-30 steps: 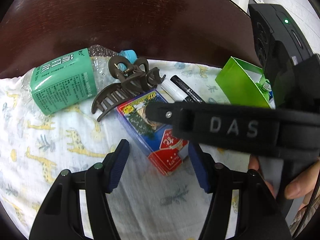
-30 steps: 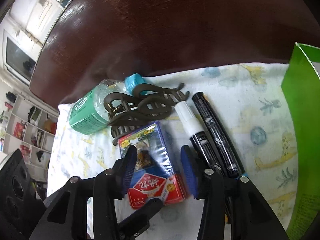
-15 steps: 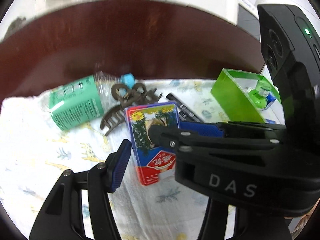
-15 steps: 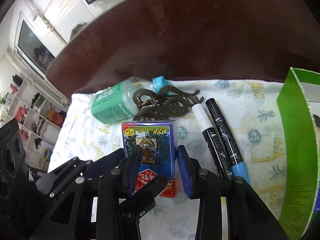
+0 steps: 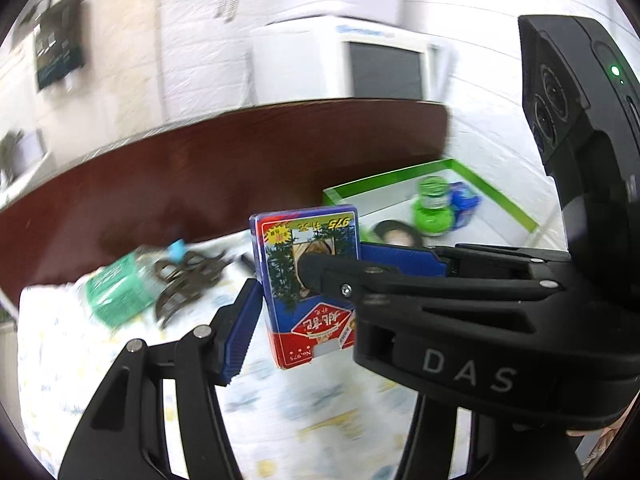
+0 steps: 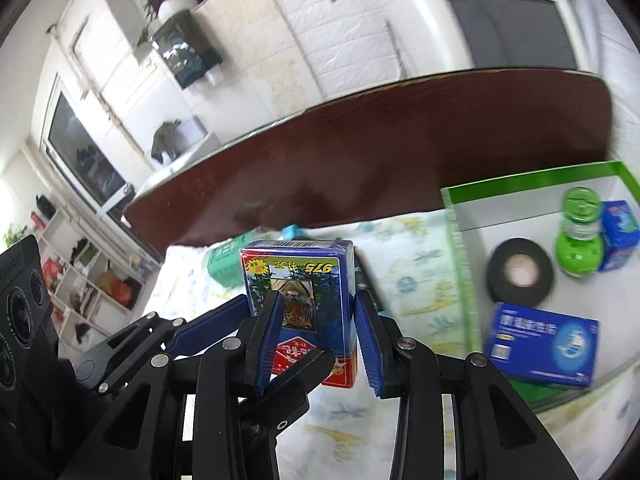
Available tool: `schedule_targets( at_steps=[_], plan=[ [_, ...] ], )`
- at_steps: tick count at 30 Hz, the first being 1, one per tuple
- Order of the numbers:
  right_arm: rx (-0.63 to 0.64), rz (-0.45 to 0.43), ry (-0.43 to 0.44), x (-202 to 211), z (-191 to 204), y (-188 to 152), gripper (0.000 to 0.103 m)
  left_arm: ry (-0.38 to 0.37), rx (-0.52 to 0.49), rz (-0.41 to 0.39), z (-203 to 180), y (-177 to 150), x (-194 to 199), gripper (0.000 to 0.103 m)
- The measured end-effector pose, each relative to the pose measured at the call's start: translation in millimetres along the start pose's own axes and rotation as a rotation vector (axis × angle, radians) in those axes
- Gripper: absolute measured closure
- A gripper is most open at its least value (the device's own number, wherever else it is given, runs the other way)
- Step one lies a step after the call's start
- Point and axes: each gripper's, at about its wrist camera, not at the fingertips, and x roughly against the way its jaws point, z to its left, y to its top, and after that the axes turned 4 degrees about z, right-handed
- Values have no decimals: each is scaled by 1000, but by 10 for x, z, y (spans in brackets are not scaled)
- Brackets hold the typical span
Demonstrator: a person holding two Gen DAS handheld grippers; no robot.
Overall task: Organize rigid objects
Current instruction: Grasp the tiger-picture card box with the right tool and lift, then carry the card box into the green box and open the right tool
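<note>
A blue and red card box (image 5: 304, 280) with a tiger picture hangs upright above the giraffe-print cloth (image 5: 80, 360). My left gripper (image 5: 308, 312) is shut on its two narrow sides; only the left finger (image 5: 236, 332) shows, as the other is hidden behind the right gripper. My right gripper (image 5: 344, 264) crosses in from the right and clamps the box's front and back. In the right wrist view the card box (image 6: 304, 276) sits between the pads of the right gripper (image 6: 316, 332).
An open green tray (image 6: 520, 184) at the right holds a black tape roll (image 6: 520, 272), a green bottle (image 6: 578, 240) and blue boxes (image 6: 542, 340). A green-label bottle (image 5: 116, 296) and a brown hair claw (image 5: 184, 284) lie on the cloth. The dark wooden table (image 5: 200, 184) lies beyond.
The card box lay flat on the cloth; both grippers closed on it and lifted it upright. Both views have risen and now take in the room behind the table.
</note>
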Motion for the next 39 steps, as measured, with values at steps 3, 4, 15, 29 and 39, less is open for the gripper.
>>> schedule_targets(
  at_steps=[3,4,15,29,39],
  plan=[
    [-42,-37,-19,254,-250,-36,64,-31,-46,-3,-297,95,-65,49],
    [-55,-48,-27,318,-327,-49,64,-41,-61,-2,-393,127,-72,49],
    [-204,-140,-98,829,-1164,-112,64,-121,-204,26,-1224,430,-370,49],
    [-313,-157,-151,874,-1856,-98,64,-164,-271,90,-1678,582,-851,49],
    [-332,-139,-204,790,-2061,-94,64,-191,-271,145,-1785,623,-1162,49]
  ],
)
